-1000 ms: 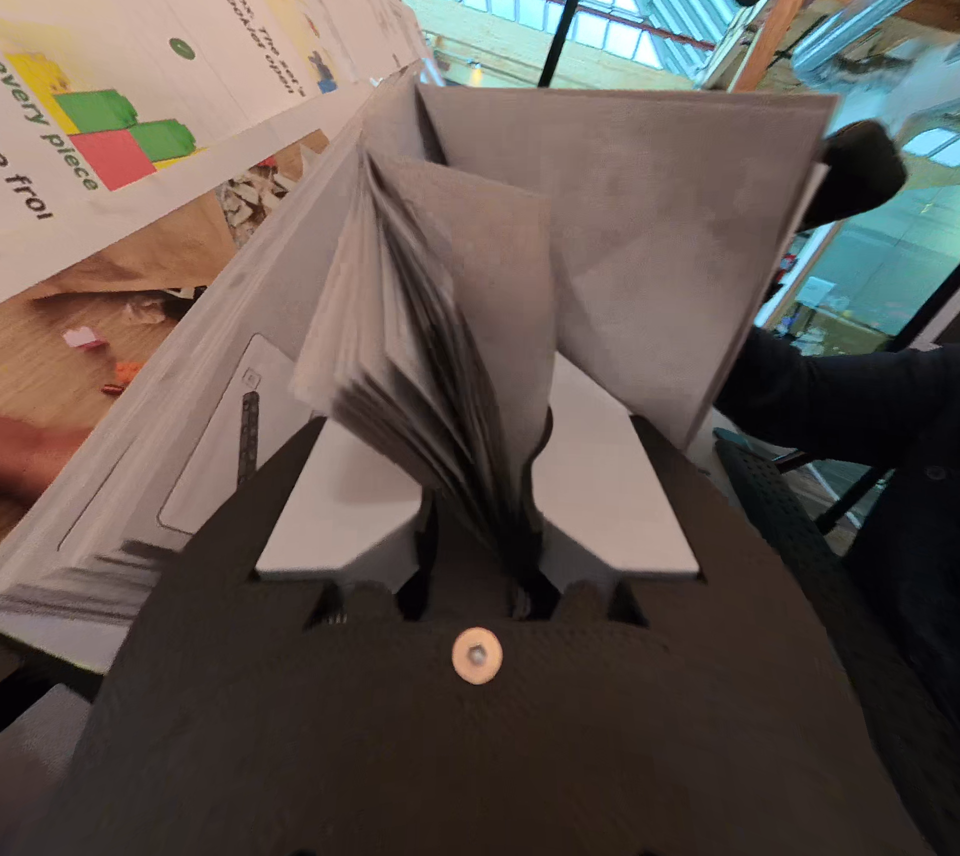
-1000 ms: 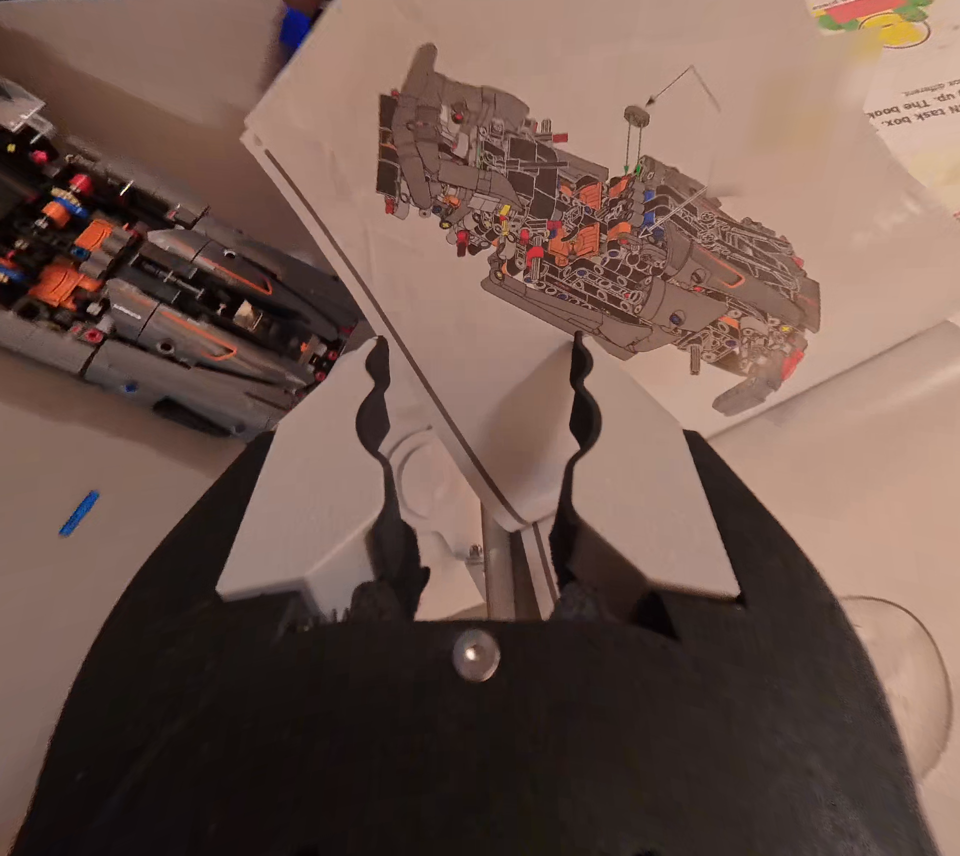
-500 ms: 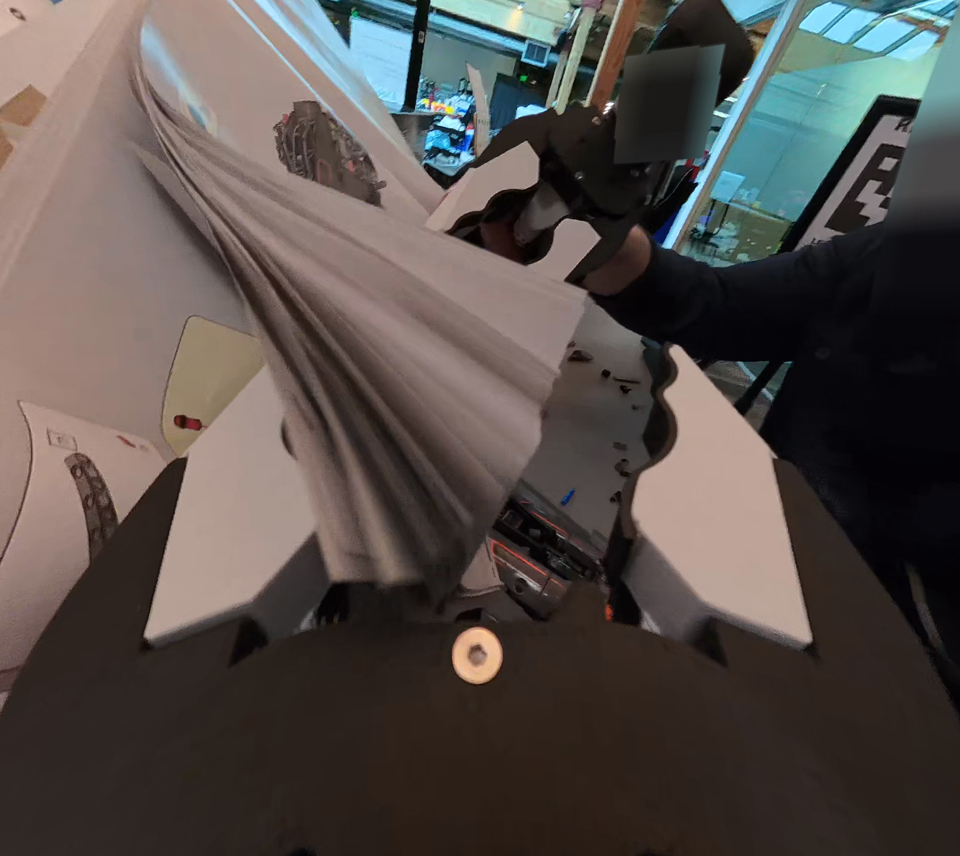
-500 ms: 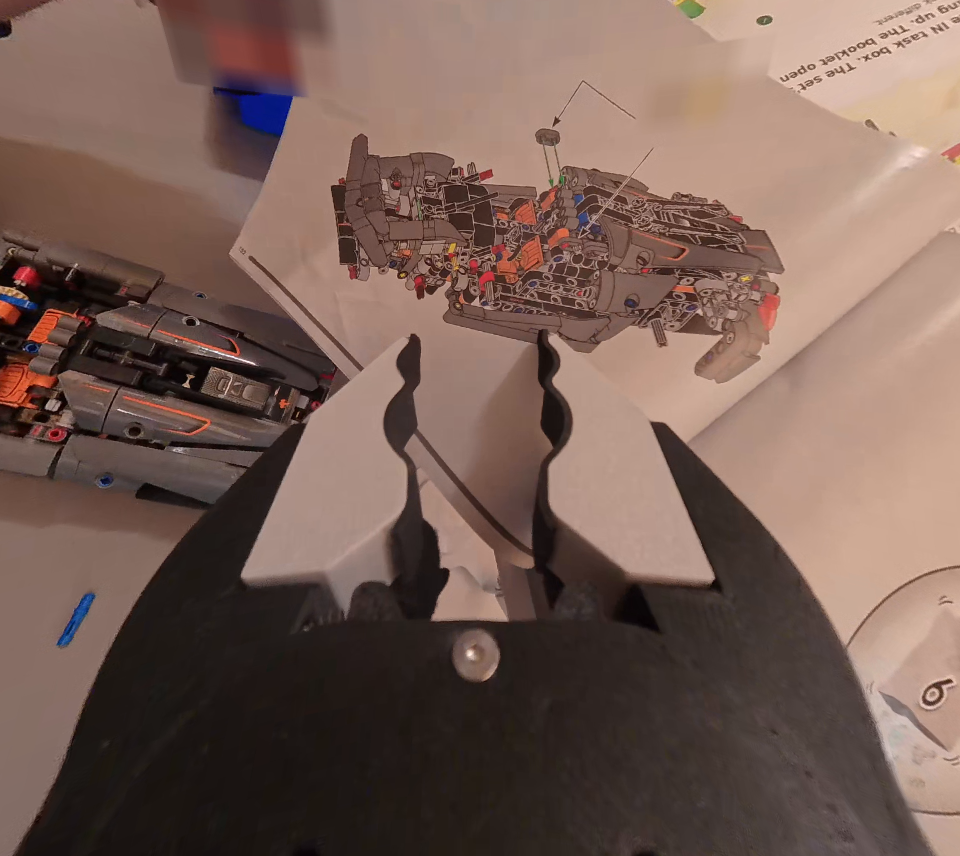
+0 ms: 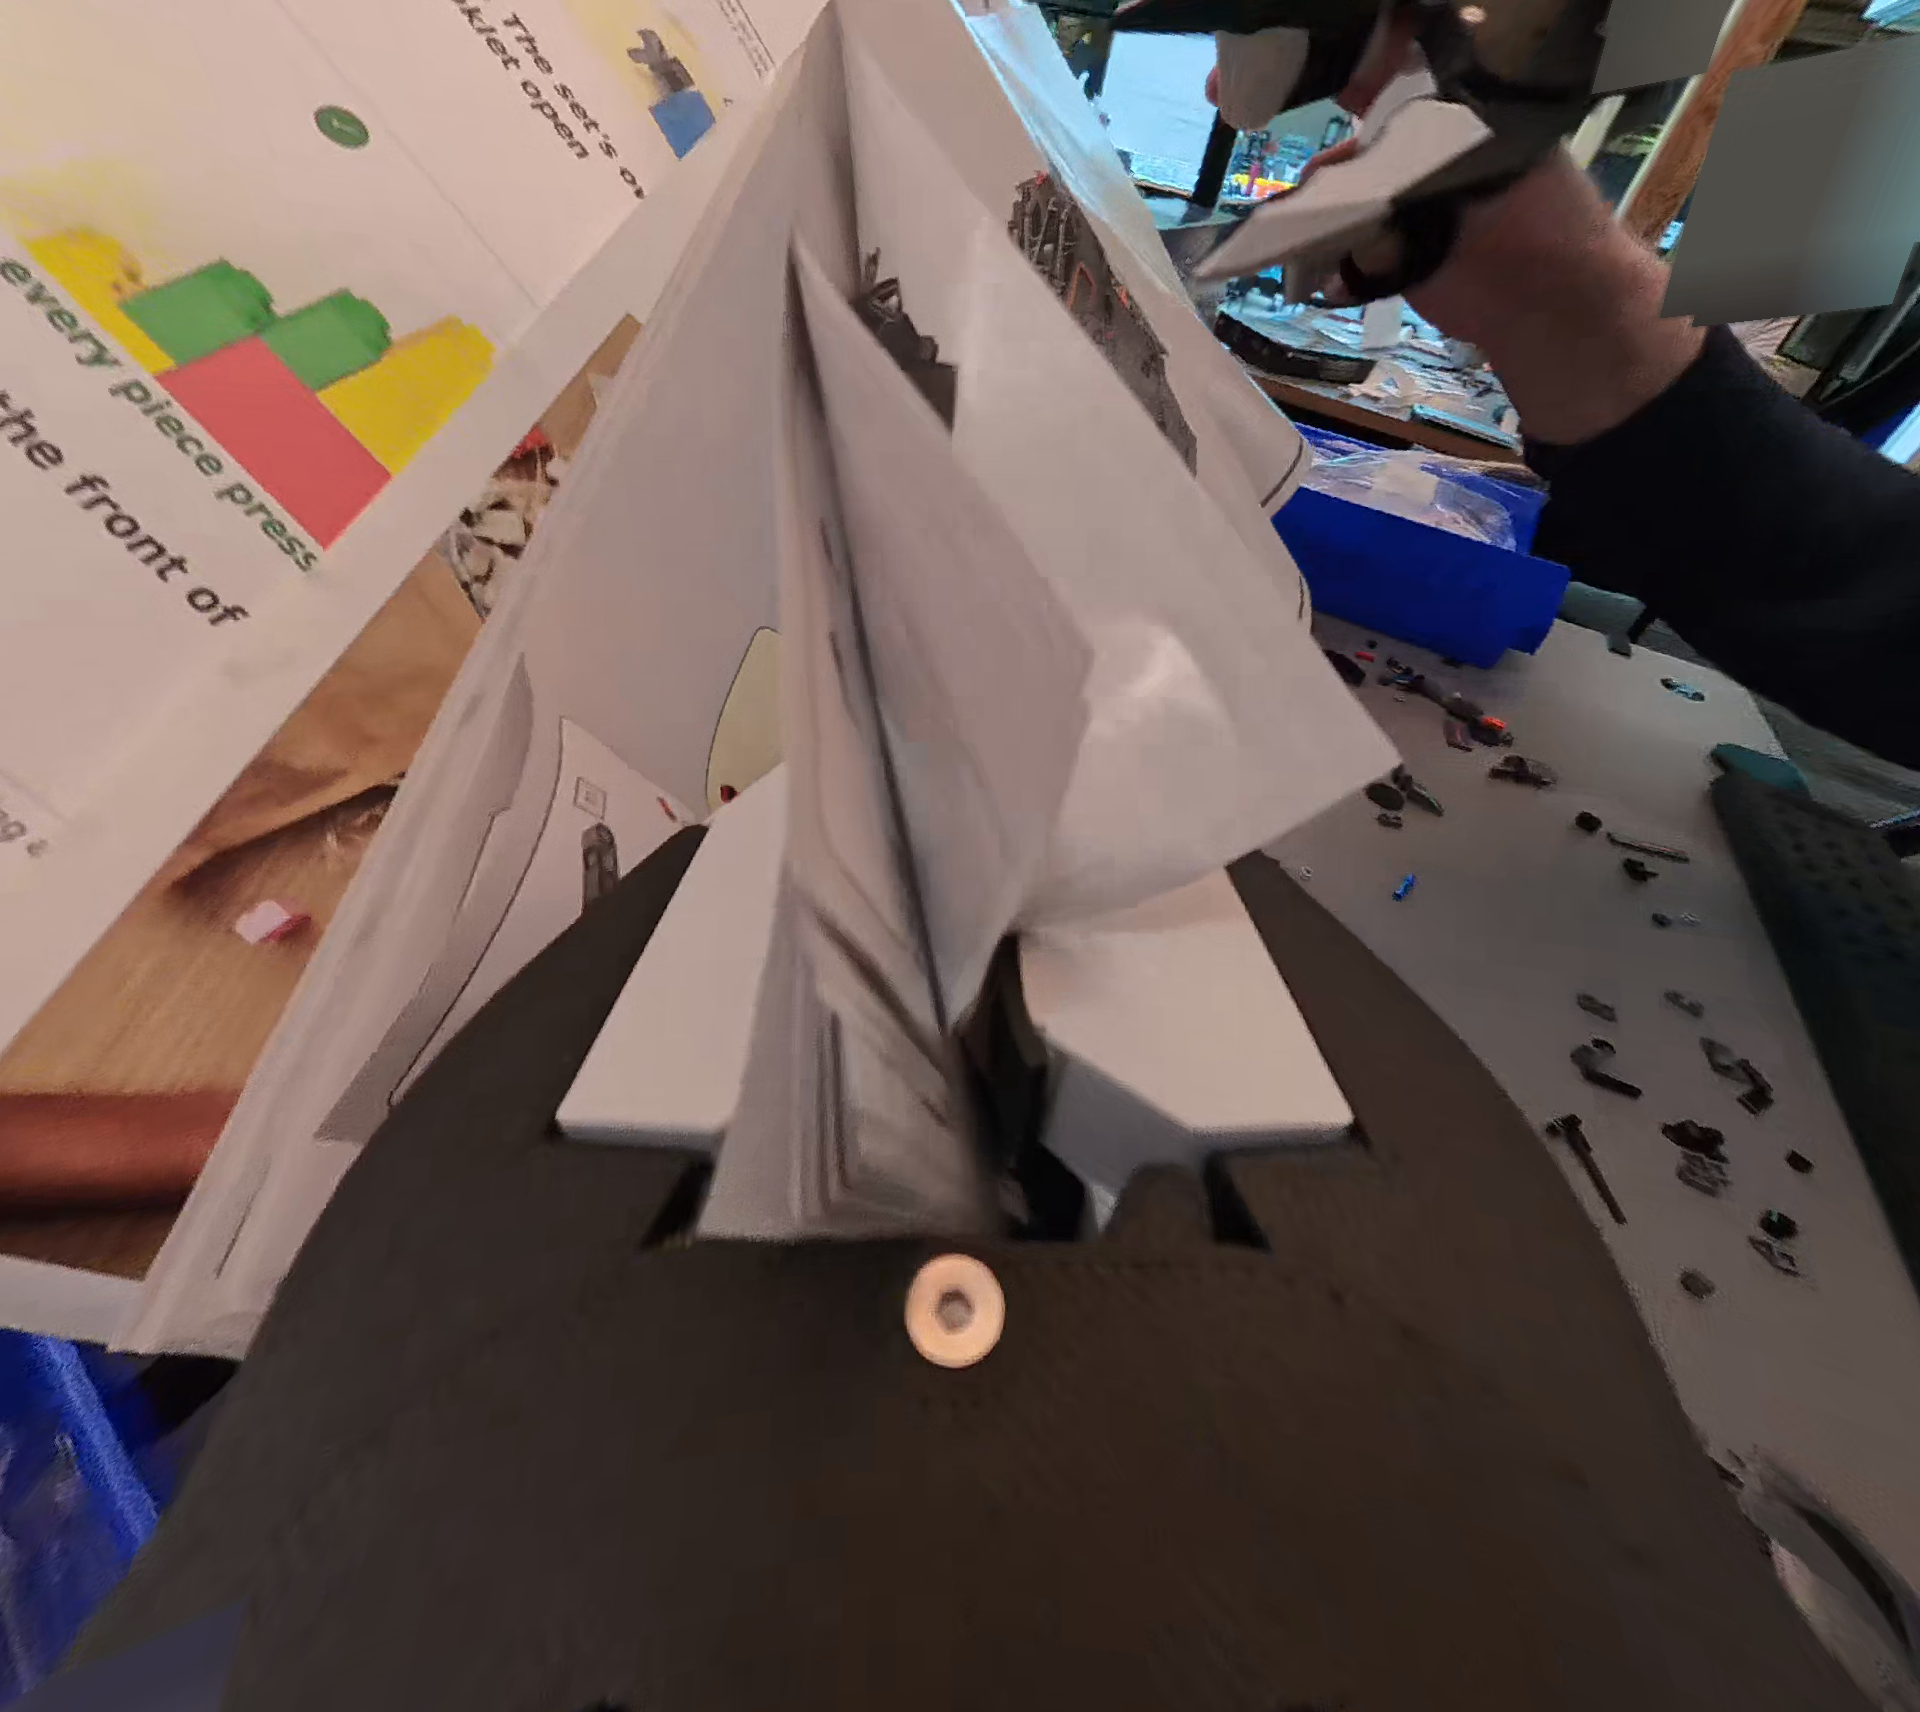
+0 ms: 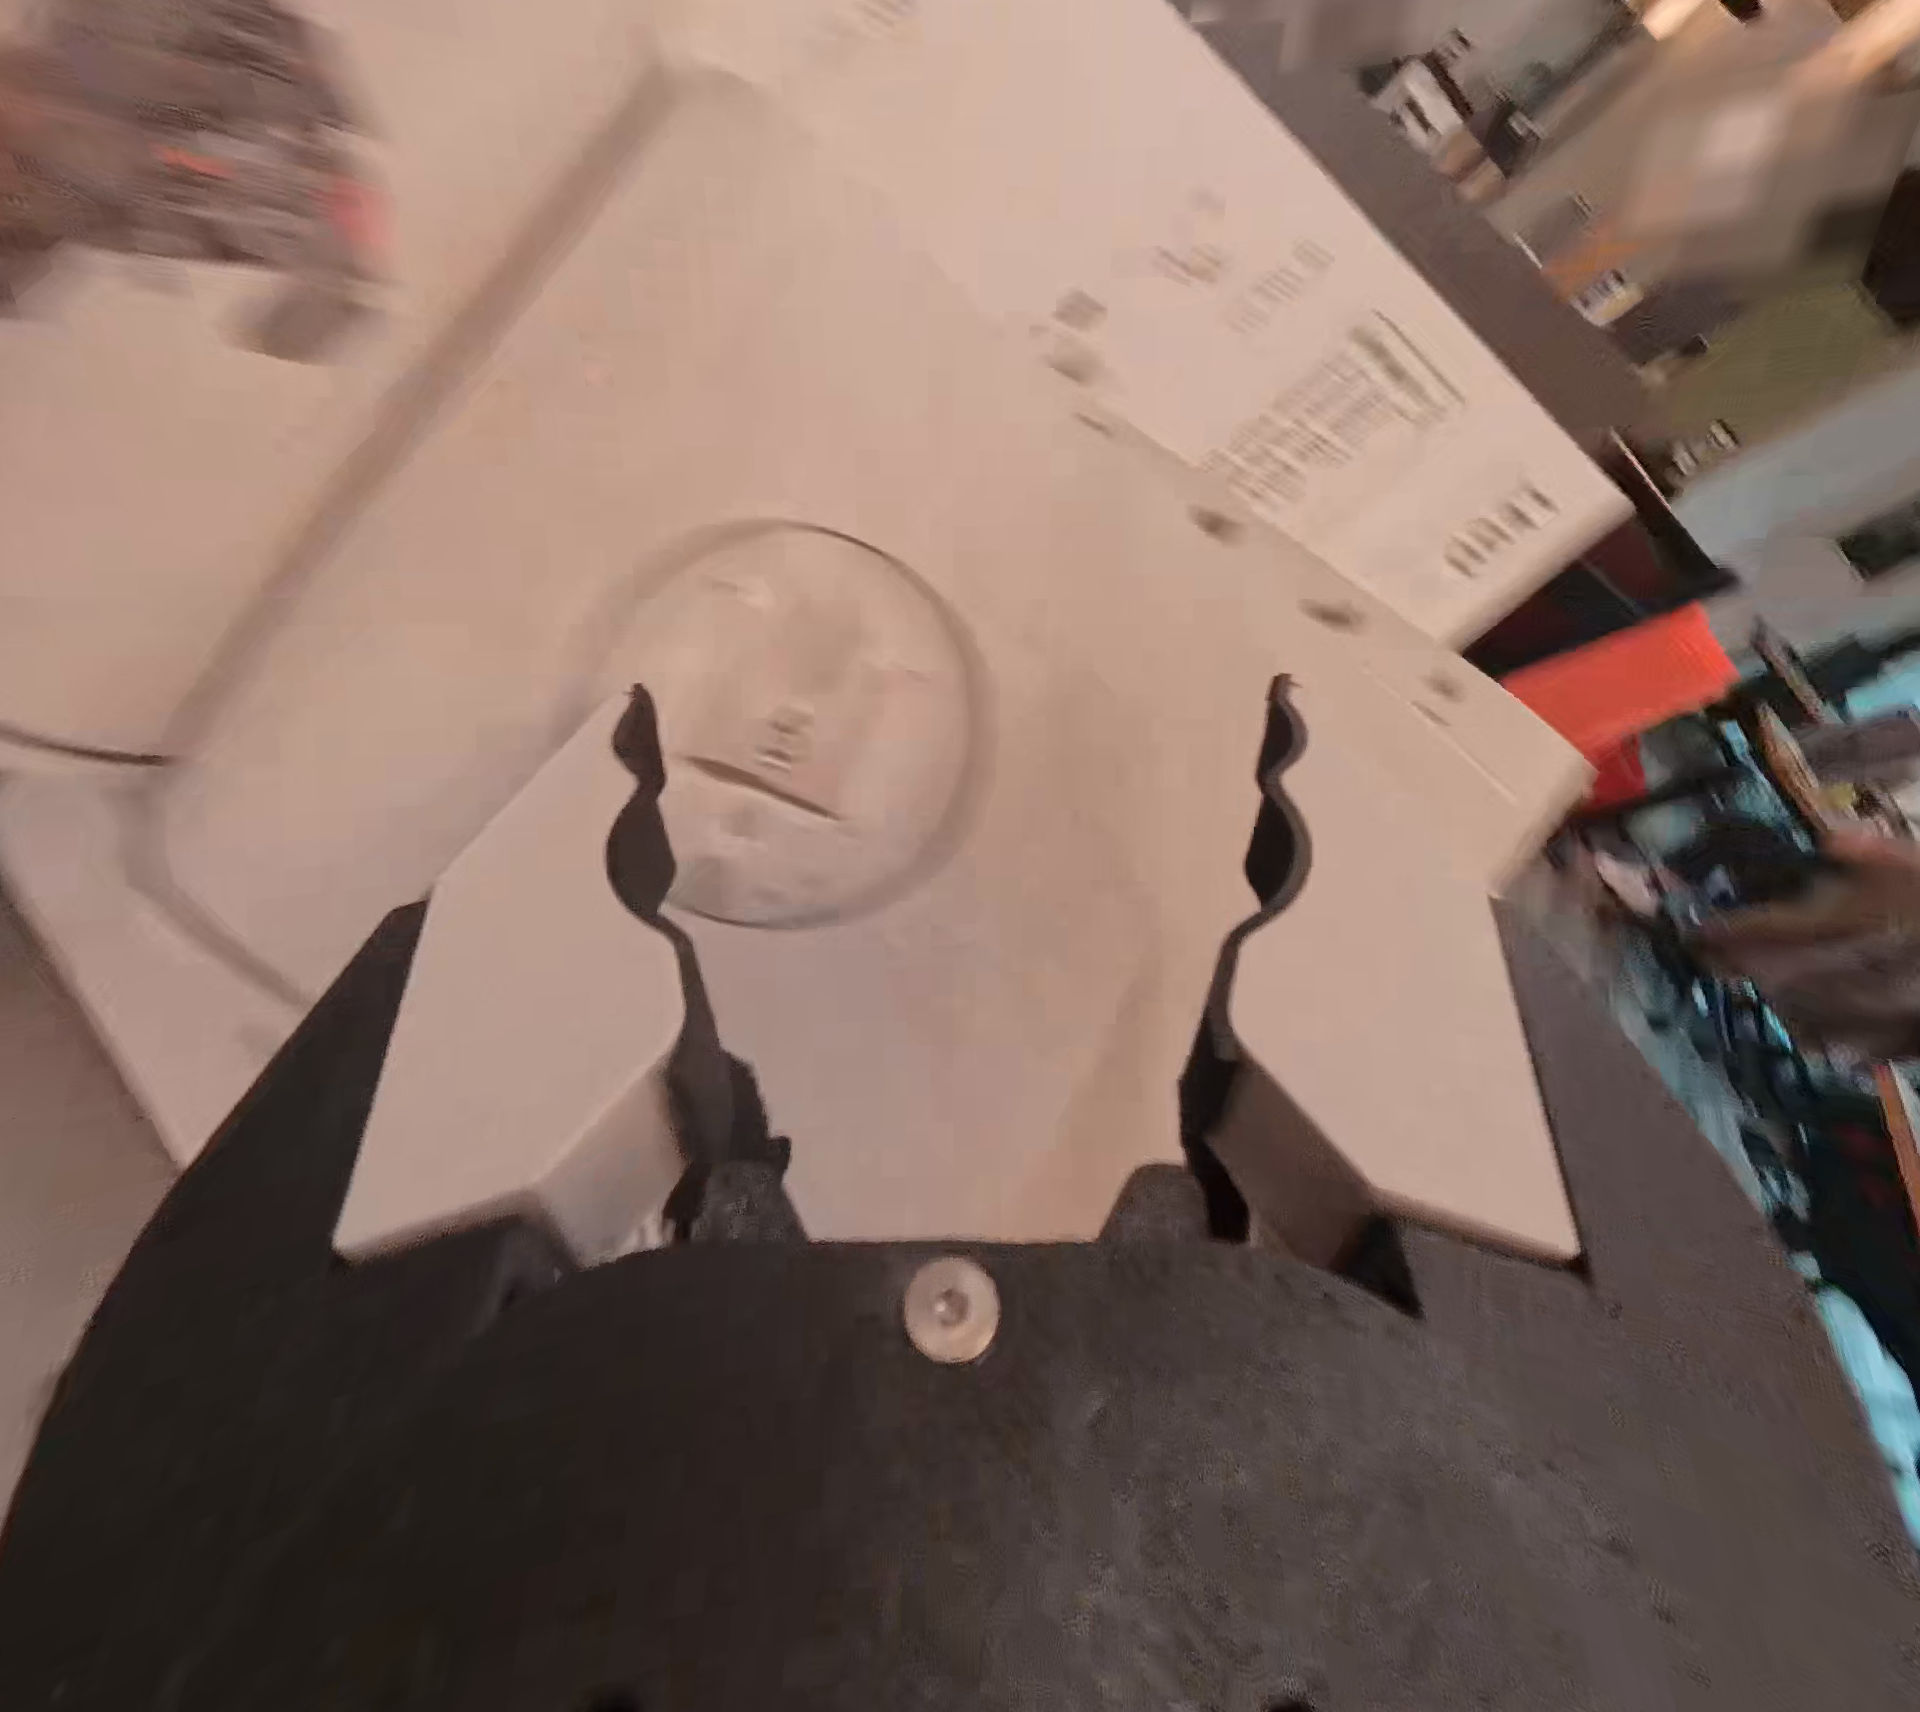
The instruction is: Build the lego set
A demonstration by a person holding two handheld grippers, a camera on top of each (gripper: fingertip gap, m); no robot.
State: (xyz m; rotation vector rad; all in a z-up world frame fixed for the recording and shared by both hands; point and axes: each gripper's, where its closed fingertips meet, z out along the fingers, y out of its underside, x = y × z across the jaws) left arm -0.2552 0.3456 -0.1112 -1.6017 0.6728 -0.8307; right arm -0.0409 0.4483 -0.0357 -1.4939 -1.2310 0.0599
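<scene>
Above the grey table point(image 5: 1538, 893), left gripper point(image 5: 935, 956) clamps the booklet point(image 5: 935, 519), pages fanning upward; right gripper point(image 6: 956, 758) gapes wide.

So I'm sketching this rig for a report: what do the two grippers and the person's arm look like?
Both are alike: the left gripper and right gripper each have a black, rough-textured body, one silver screw at its centre, and two pale grey wedge-shaped fingers with wavy black inner pads. No cables show. The arm wears a dark navy sleeve.
</scene>
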